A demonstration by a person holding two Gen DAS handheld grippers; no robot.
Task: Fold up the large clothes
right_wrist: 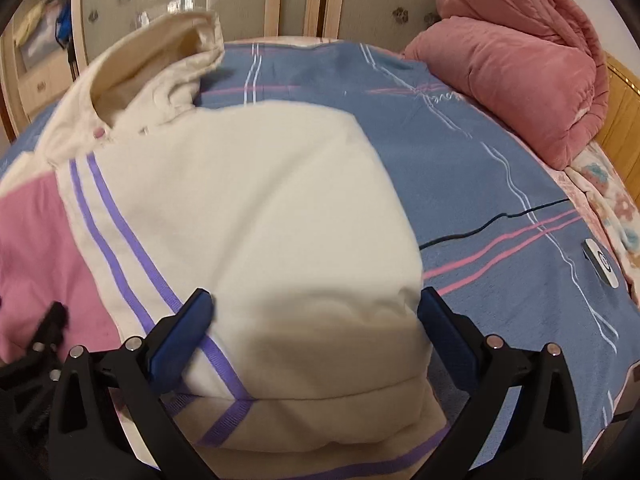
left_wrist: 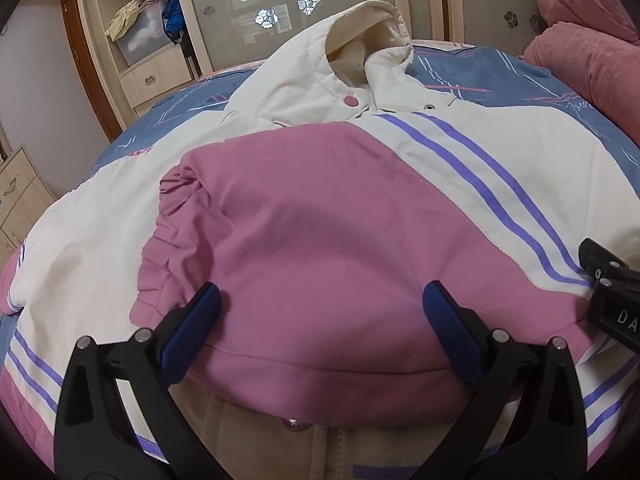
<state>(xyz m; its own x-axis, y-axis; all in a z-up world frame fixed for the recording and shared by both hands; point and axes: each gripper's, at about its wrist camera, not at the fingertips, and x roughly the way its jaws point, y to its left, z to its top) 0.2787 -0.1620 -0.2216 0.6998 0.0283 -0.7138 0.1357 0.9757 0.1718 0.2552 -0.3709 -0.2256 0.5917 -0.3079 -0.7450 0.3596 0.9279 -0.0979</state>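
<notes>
A cream and pink jacket (left_wrist: 304, 92) with purple stripes lies front up on the bed, its collar at the far side. Its pink sleeve (left_wrist: 320, 232) is folded across the chest. My left gripper (left_wrist: 322, 300) is open, its blue pads either side of the pink sleeve near the jacket's near edge. In the right wrist view the jacket's cream side (right_wrist: 260, 200) is folded over. My right gripper (right_wrist: 316, 304) is open over that cream fold, holding nothing. The right gripper also shows at the right edge of the left wrist view (left_wrist: 612, 292).
The bed has a blue sheet (right_wrist: 500, 160) with pink and white lines. A rolled pink quilt (right_wrist: 520, 52) lies at the far right. A black cable (right_wrist: 492, 220) and a small white remote (right_wrist: 600, 262) lie on the sheet. A wardrobe (left_wrist: 140, 40) stands behind.
</notes>
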